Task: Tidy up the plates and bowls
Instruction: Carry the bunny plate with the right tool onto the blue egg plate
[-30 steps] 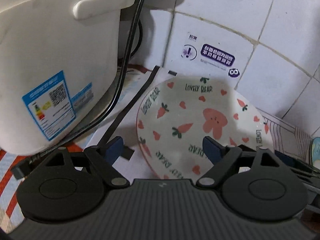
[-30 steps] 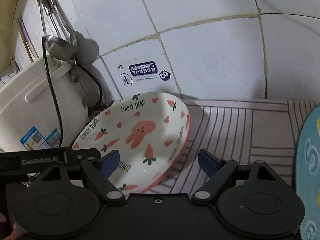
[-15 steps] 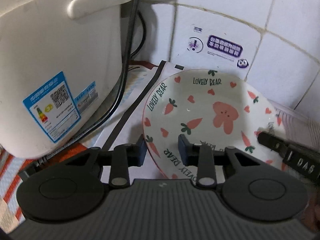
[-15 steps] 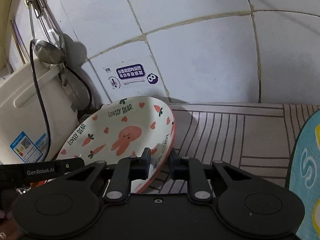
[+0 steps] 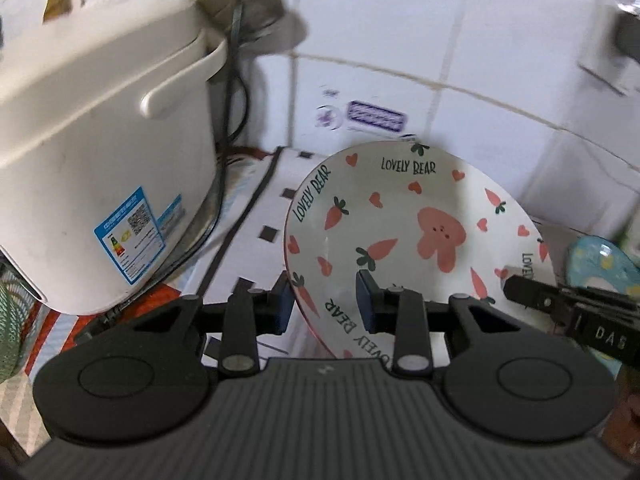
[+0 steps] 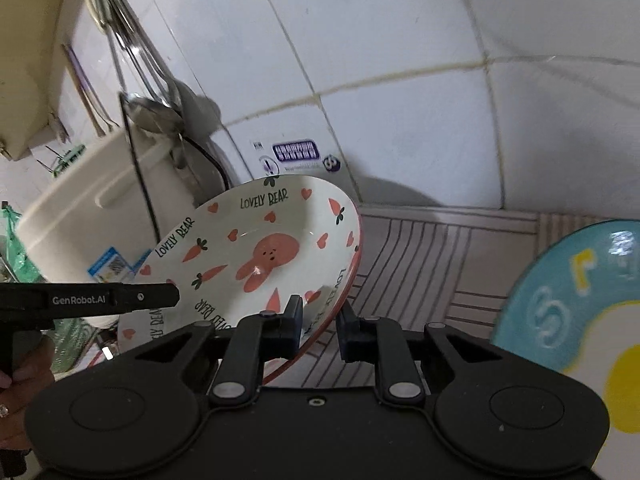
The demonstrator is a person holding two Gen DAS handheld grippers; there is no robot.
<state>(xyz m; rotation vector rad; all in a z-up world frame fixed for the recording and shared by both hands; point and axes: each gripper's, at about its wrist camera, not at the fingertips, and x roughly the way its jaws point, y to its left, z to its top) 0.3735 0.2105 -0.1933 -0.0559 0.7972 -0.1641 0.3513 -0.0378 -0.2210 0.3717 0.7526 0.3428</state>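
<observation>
A white bowl (image 5: 400, 232) printed with carrots, hearts, a pink rabbit and "LOVELY BEAR" is held tilted above the counter by both grippers. My left gripper (image 5: 324, 304) is shut on its near left rim, one pad inside and one outside. My right gripper (image 6: 318, 326) is shut on the near right rim of the bowl (image 6: 256, 256). The right gripper's body (image 5: 576, 320) shows at the right of the left wrist view. The left gripper's body (image 6: 88, 300) crosses the left of the right wrist view. A blue and yellow plate (image 6: 576, 320) lies to the right.
A cream rice cooker (image 5: 92, 168) with a black cord (image 5: 232, 80) stands close on the left. A white tiled wall (image 6: 400, 80) is right behind, with ladles (image 6: 156, 112) hanging on it. A patterned mat (image 6: 432, 264) covers the counter. A hand (image 6: 16, 384) holds the left gripper.
Both grippers went from open to shut on the bowl's rim, then lifted it. The bowl now hangs tilted off the mat, and both views have pulled back and up from the wall.
</observation>
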